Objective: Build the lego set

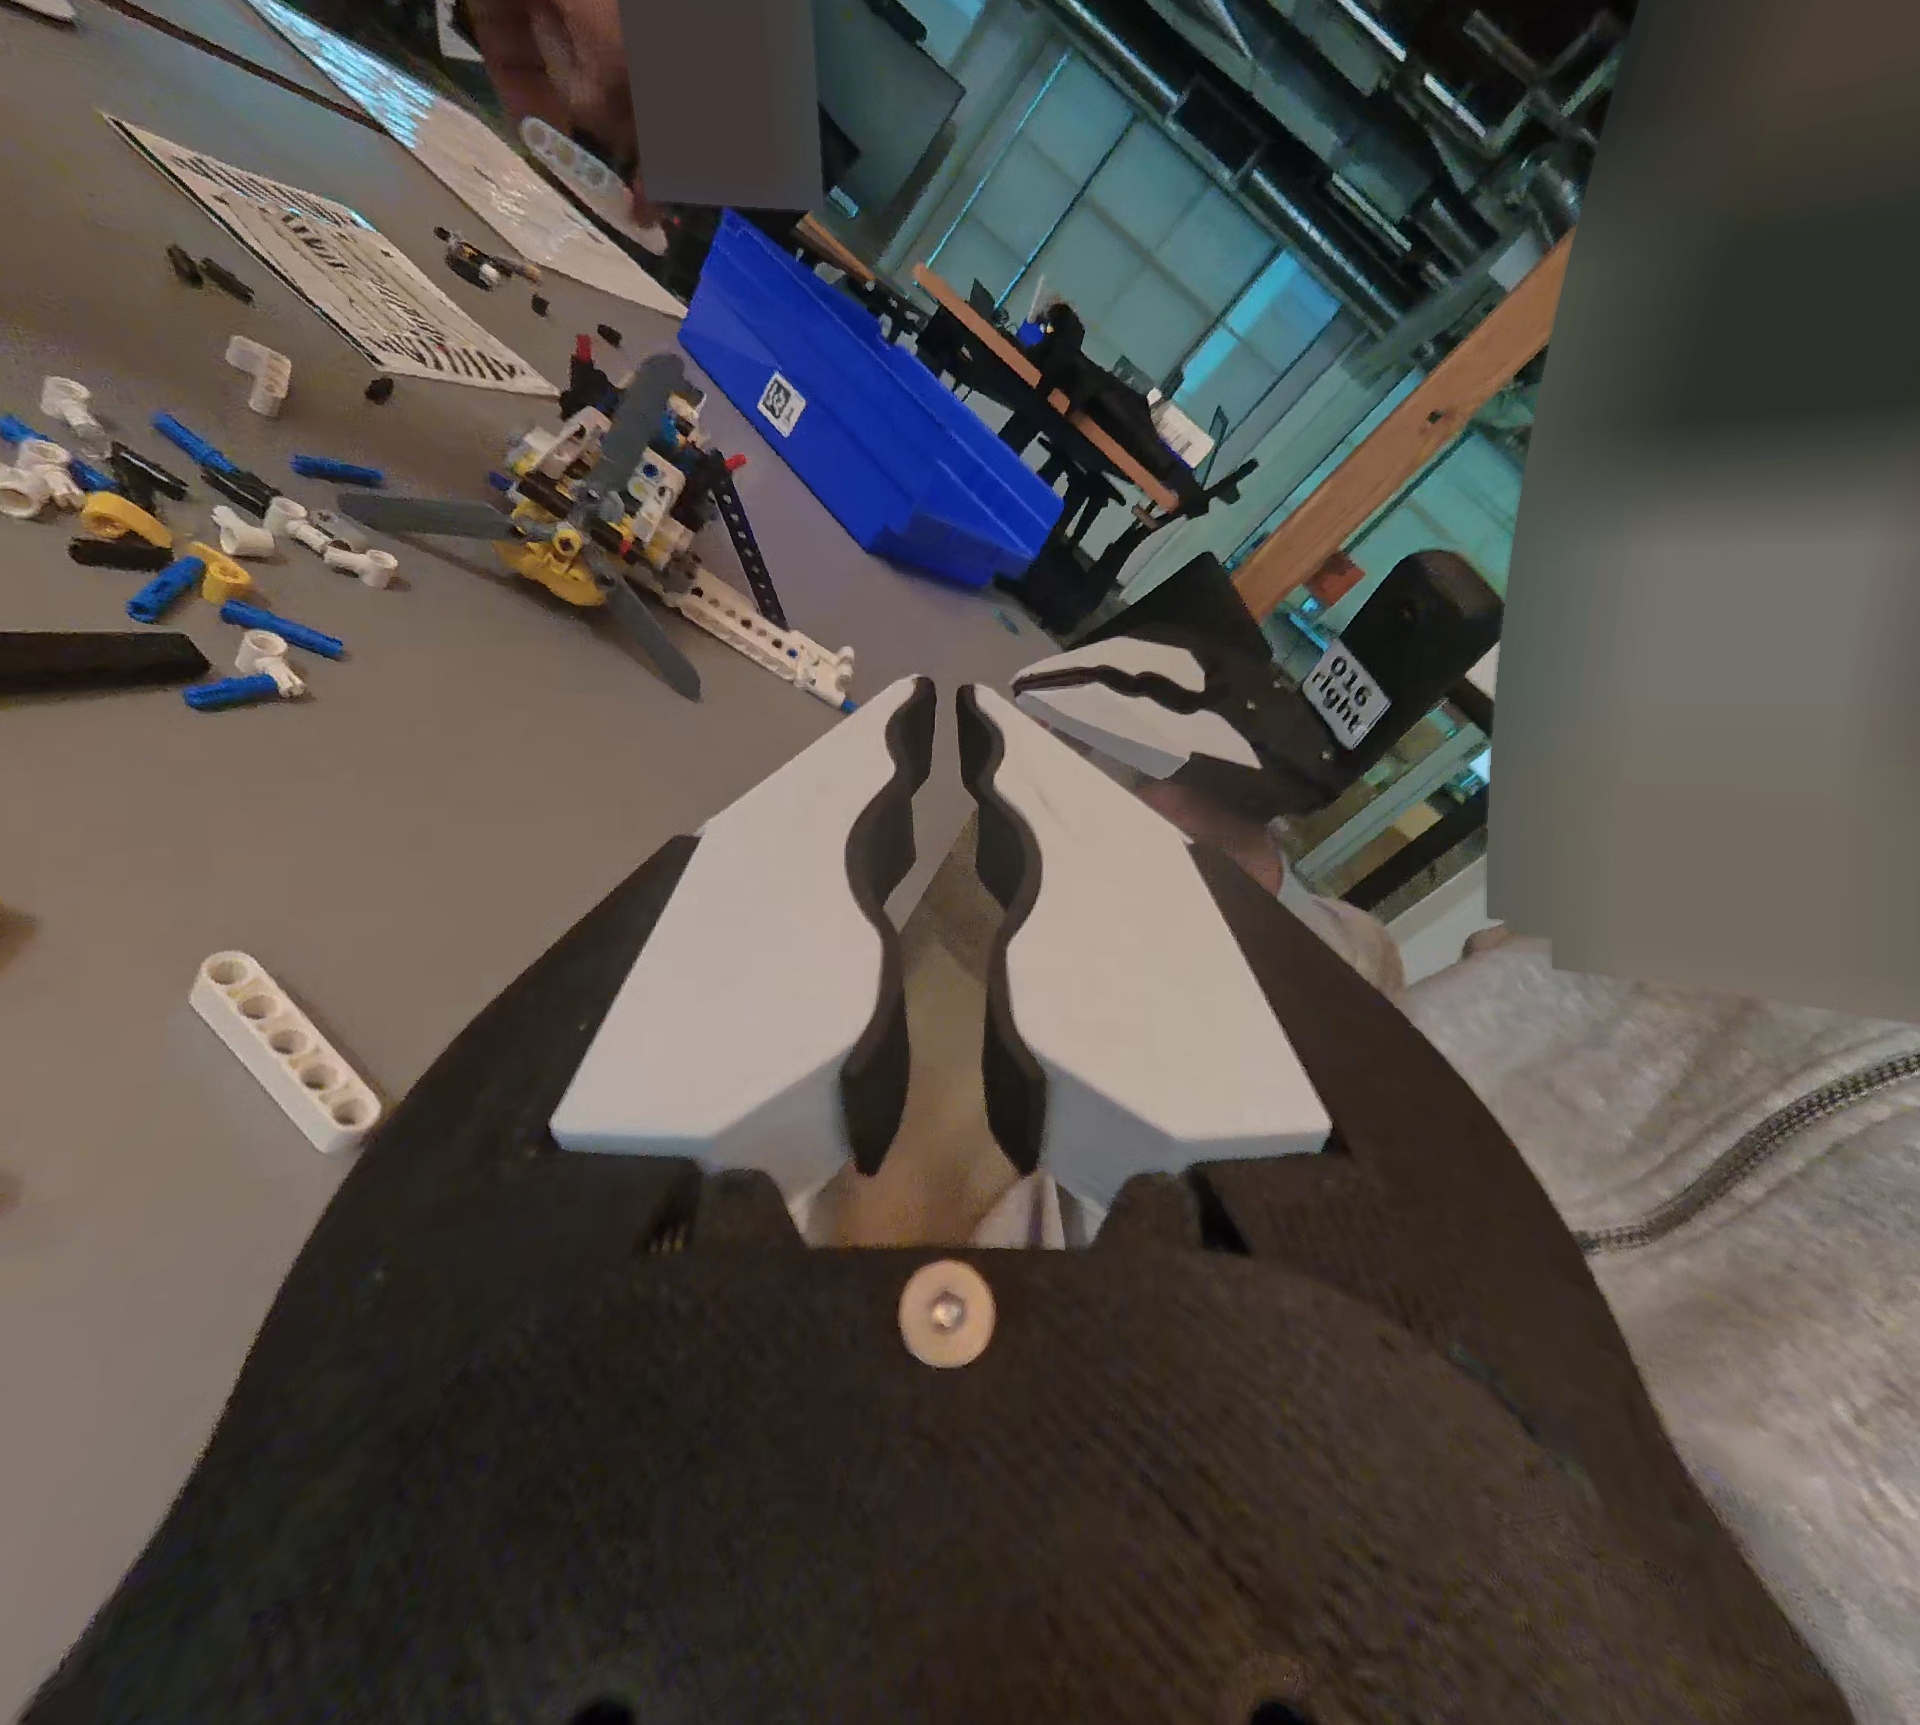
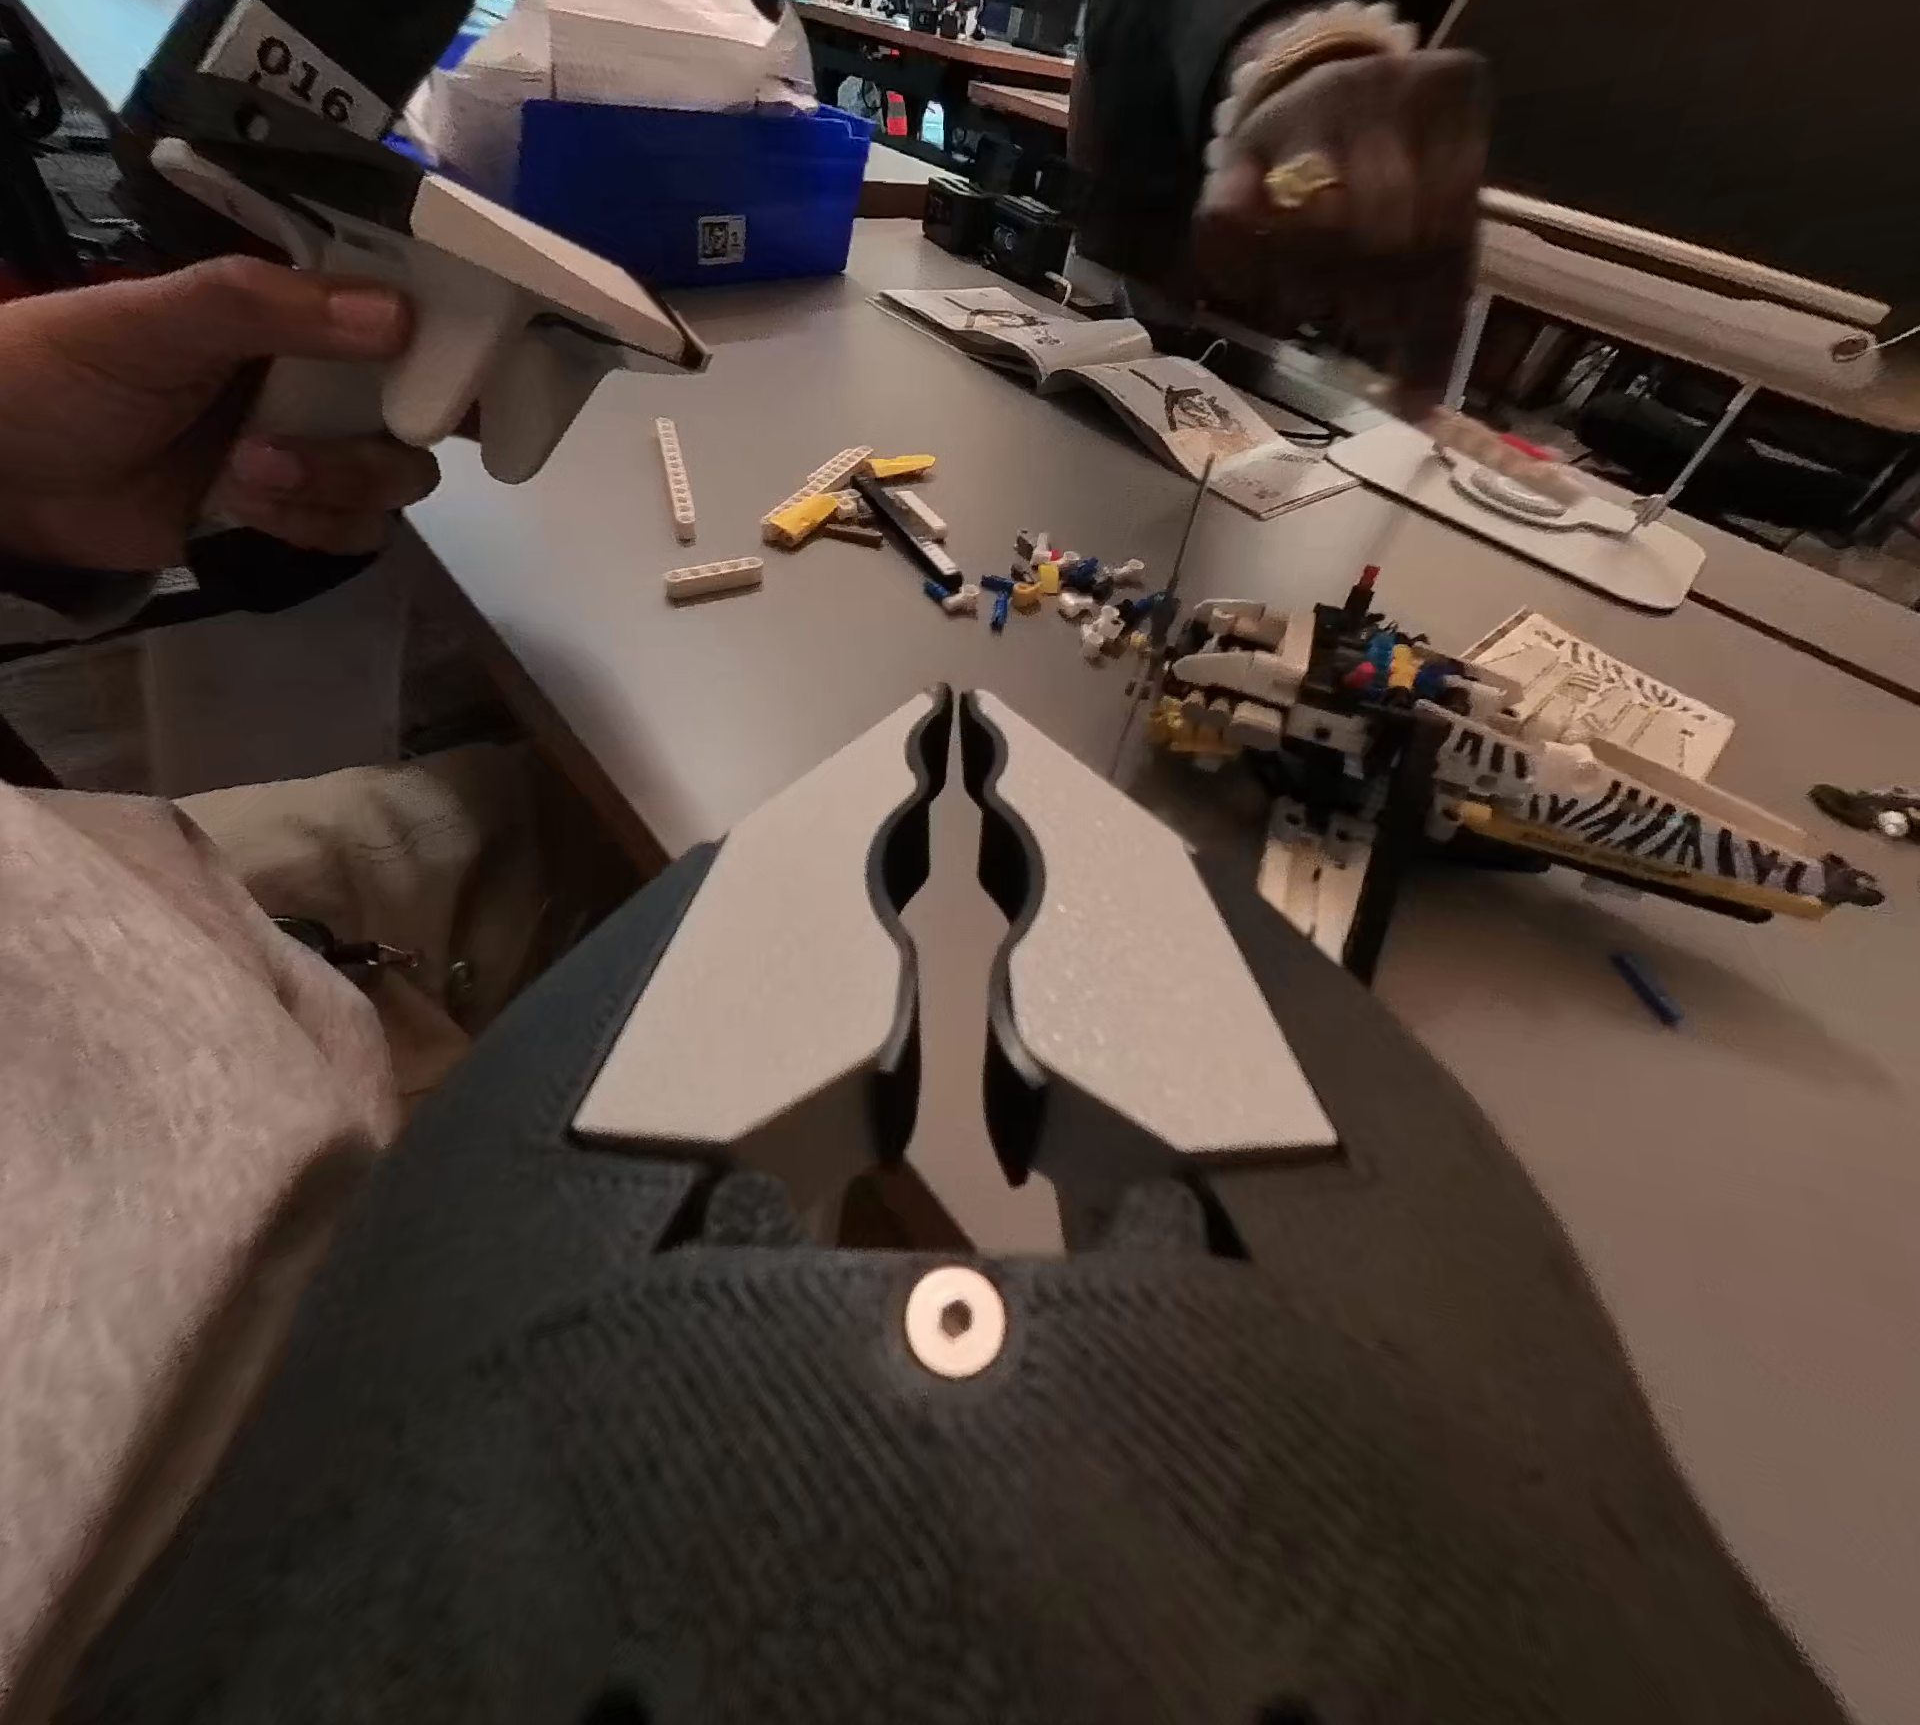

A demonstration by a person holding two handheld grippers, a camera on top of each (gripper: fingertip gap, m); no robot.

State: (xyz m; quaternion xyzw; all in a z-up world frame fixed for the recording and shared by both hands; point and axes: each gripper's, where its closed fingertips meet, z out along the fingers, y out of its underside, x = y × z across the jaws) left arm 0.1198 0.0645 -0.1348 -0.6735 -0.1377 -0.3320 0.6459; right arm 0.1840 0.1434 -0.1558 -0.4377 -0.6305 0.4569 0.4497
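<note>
Left tongs (image 1: 945, 688): tips nearly together, a narrow slit between them, nothing held; raised over the near edge of the grey table (image 1: 447, 823).

Right tongs (image 2: 956, 693): tips almost touching, nothing held; also over the near edge of the table, the two tongs close beside each other.

Lego helicopter model (image 2: 1455, 740): partly built, white and yellow with zebra-striped tail, grey rotor blades; lying on the table towards its right side.

Loose lego pieces (image 2: 1049, 589): small blue, white, yellow and black pins and connectors, scattered mid-table, left of the model.

White beam with holes (image 1: 286, 1050): lying alone near the table's near edge, close to the left tongs.

Further white, yellow and black beams (image 2: 842, 496): grouped behind the small pieces.

Sticker sheet, zebra pattern (image 2: 1600, 688): flat behind the model.

Instruction booklet (image 2: 1122, 376): open, towards the far edge.

Blue bin (image 2: 686, 200): at the far left corner.

Second person's hand (image 2: 1351, 200): blurred, above the far side of the table.
</note>
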